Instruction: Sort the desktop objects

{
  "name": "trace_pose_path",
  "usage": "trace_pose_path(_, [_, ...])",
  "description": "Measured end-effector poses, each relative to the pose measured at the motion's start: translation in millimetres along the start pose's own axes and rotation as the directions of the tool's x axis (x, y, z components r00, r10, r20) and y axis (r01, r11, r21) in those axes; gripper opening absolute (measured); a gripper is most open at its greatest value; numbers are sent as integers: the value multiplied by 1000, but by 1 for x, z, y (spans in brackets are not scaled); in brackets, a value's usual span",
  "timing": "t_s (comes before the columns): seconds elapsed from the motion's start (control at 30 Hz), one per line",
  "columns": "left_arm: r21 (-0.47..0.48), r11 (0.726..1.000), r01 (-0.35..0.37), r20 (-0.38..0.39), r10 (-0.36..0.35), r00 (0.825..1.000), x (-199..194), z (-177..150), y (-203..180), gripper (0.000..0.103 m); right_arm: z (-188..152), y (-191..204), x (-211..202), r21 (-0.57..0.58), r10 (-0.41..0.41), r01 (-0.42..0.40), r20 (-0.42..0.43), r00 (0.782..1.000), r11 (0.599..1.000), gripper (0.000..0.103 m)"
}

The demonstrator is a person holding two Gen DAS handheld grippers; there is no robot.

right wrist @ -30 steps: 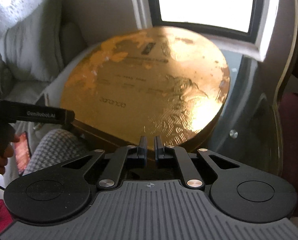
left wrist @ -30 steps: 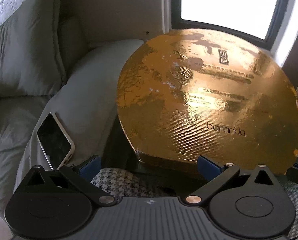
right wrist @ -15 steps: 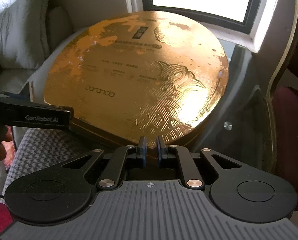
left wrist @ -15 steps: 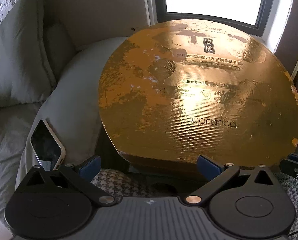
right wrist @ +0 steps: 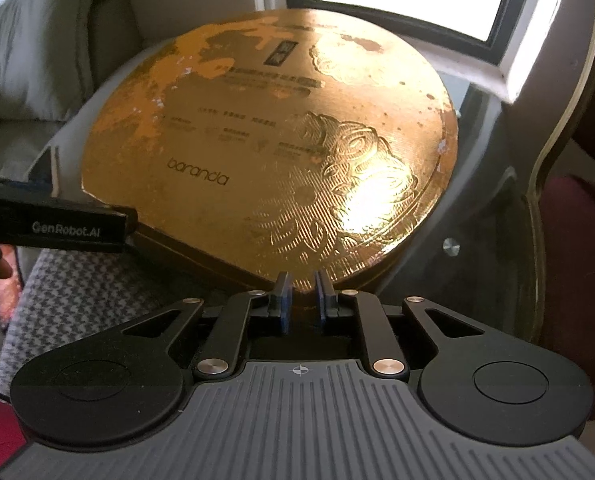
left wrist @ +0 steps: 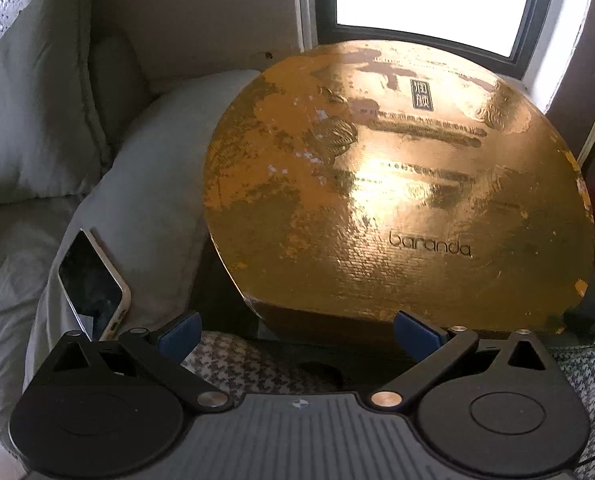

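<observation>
Two hand-held grippers face my gold box [left wrist: 397,184]. My left hand-held gripper [left wrist: 297,330] gapes wide, empty. My right hand-held gripper [right wrist: 302,298], almost closed, has just parted slightly at the box's near edge, gripping nothing.

gold box [left wrist: 397,200]: 1 | phone [left wrist: 91,292]: 1 | pillows [left wrist: 29,120]: 2 | window [left wrist: 425,0]: 1

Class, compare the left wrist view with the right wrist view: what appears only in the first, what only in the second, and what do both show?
Only the left wrist view shows the phone lying on the grey cushion, and the left claw standing wide open. Only the right wrist view shows the glass table edge with its metal stud, the other claw's black body marked GenRobot.AI, and the right claw nearly shut with nothing between its pads. Both show the round gold box marked baranda and the bright window.
</observation>
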State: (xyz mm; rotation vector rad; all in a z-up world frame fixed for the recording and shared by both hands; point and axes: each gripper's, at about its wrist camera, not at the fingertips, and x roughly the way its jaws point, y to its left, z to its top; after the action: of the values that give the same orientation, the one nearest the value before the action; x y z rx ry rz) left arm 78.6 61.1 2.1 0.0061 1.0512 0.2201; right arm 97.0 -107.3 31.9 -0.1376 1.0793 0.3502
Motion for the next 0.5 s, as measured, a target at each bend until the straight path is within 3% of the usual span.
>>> trace_pose_path(0.07, [2,1000,-10,10,10,1000,-1,5,-2,102,10,-9,-10,34,6,-8,39,999,999,17])
trace_pose_path(0.17, [20,1000,-22,18,22,1000,1,12,-10,102,27,-21,-13,43,-50,47,80,996,998,18])
trace_pose_path(0.37, [73,997,-27,-1,27,1000,9,17,-28,102,44,-34,20,15,-119,118,51,992,993,17])
trace_pose_path(0.5, [79,997,-14,-25,16,1000,14,16,-32,102,47,-33,28,13,-120,120,38,992,993,17])
